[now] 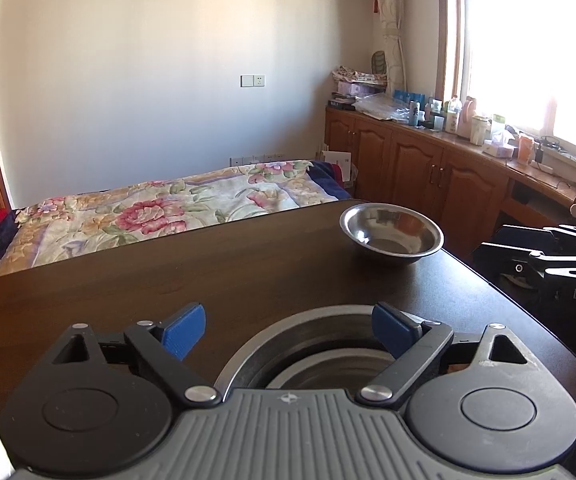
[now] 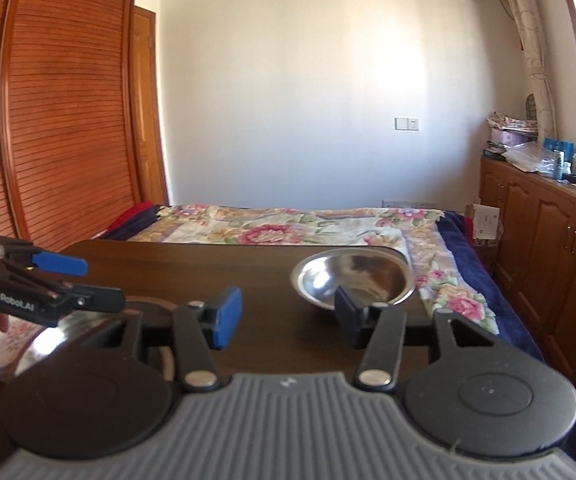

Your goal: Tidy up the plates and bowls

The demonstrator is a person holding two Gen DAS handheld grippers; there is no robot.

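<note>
Left gripper [image 1: 288,330] spread wide over nested dishes [image 1: 319,356] on the dark desk [image 1: 168,280], right finger [image 1: 391,330] inside the rim, nothing clamped. Right gripper [image 2: 288,316] half open, empty. Steel bowl [image 2: 353,278] just beyond its right finger [image 2: 347,314], by the desk's far edge. Floral bed [image 2: 288,224] behind.

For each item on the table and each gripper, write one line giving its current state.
Bowl: upright, empty, alone near the table's far corner, touched by nothing.
Plate: lying flat at the near edge under the left gripper; a smaller dish seems to lie in it.
Left gripper: jaws wide open, holding nothing.
Right gripper: jaws partly open, nothing between them.
Table: dark wood, carrying both dishes.
</note>
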